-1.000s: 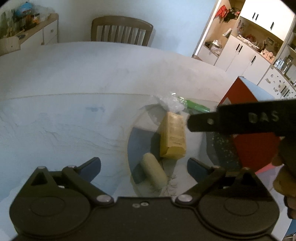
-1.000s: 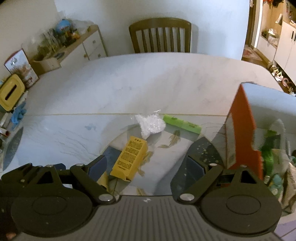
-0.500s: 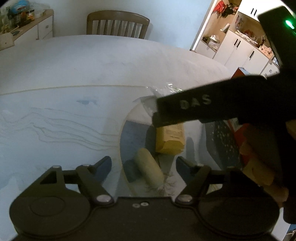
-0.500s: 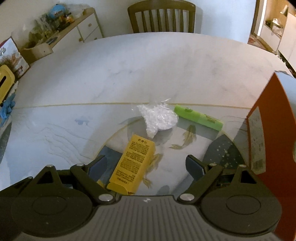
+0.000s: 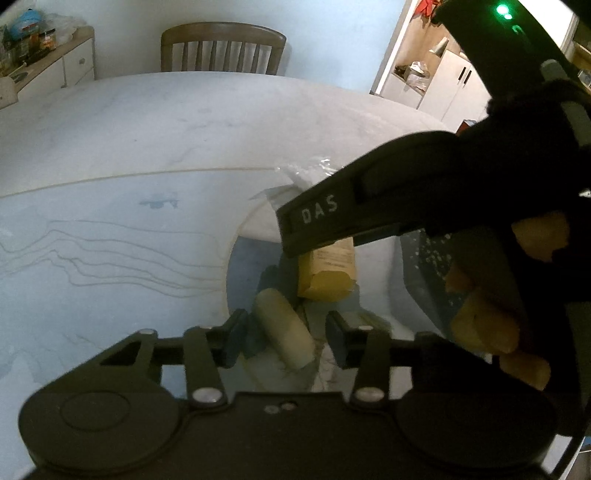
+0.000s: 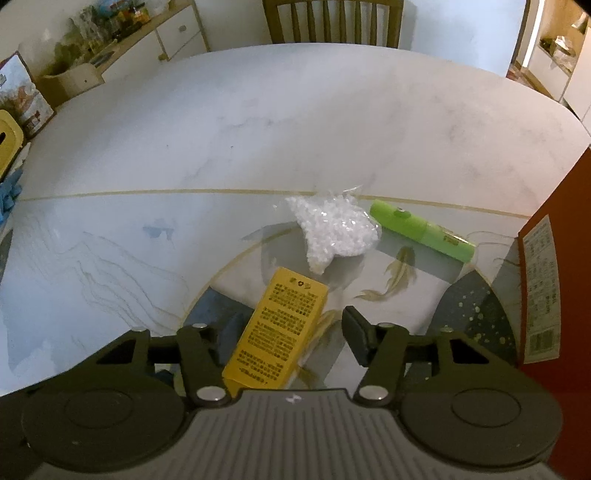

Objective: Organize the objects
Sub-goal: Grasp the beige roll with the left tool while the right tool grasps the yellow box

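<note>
A pale cream cylinder [image 5: 284, 332] lies on the table between the fingers of my left gripper [image 5: 282, 341], which is open around it. A yellow box [image 6: 277, 328] lies between the fingers of my right gripper [image 6: 290, 334], also open; the box also shows in the left wrist view [image 5: 328, 269], partly hidden by the right gripper's body [image 5: 406, 199]. Beyond it lie a clear bag of white beads [image 6: 332, 229] and a green tube [image 6: 421, 230].
A tall red box [image 6: 554, 295] stands at the right edge. The marble table [image 6: 295, 129] stretches far ahead, a wooden chair [image 6: 332, 22] behind it. A sideboard with clutter [image 6: 110, 40] is at the far left.
Both grippers have moved forward and down over the objects. The left fingers have closed in around the cream cylinder. The right gripper now crosses the left wrist view, covering more of the yellow box.
</note>
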A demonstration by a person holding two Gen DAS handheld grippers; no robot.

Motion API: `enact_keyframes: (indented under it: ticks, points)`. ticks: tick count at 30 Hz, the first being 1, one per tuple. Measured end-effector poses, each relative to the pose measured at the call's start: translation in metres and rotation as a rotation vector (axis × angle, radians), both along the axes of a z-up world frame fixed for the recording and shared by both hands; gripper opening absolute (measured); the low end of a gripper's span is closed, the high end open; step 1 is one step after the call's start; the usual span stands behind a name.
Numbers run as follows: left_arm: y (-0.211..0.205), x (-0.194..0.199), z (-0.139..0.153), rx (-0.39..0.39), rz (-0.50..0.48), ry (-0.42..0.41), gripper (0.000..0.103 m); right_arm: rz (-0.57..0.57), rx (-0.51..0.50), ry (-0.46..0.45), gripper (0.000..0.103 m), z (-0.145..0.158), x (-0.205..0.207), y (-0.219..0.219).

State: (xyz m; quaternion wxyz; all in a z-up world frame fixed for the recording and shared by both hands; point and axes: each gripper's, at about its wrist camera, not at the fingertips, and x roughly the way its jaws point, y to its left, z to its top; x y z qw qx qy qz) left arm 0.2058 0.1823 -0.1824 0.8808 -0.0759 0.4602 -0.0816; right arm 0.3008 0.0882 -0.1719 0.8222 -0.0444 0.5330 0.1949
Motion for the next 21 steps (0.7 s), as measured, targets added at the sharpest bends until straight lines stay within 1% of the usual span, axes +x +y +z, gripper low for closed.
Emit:
enact_keyframes:
  ticks: [2,4,5,7,9,11,12,17,21]
  points:
    - [0.002,0.001,0.000,-0.006,0.006,0.004,0.036,0.008,0.004,0.000,0.050,0.001,0.000,0.000]
    - [0.005,0.001,0.000,-0.011,0.010,0.009,0.035,0.014,0.008,0.000,0.045,0.002,-0.001,-0.001]
    - [0.006,0.001,0.000,-0.018,0.011,0.010,0.034,0.014,0.006,-0.001,0.043,0.002,-0.002,-0.001]
    - [0.008,0.001,0.000,-0.034,0.008,0.014,0.029,0.015,0.005,-0.003,0.042,0.002,-0.003,-0.002]
    - [0.008,0.001,0.000,-0.037,0.002,0.016,0.028,0.013,0.004,-0.002,0.038,0.003,-0.004,-0.002]
    - [0.010,0.001,-0.001,-0.047,-0.001,0.021,0.027,0.012,-0.002,-0.006,0.032,0.004,-0.006,-0.003]
    - [0.012,0.002,-0.001,-0.054,0.000,0.024,0.026,0.013,-0.006,-0.008,0.030,0.005,-0.007,-0.004]
    - [0.016,0.002,0.000,-0.070,0.010,0.040,0.022,-0.005,-0.003,-0.015,0.029,0.009,-0.016,-0.016]
    - [0.019,0.000,0.003,-0.078,0.025,0.050,0.016,-0.007,0.019,-0.017,0.029,0.018,-0.028,-0.027]
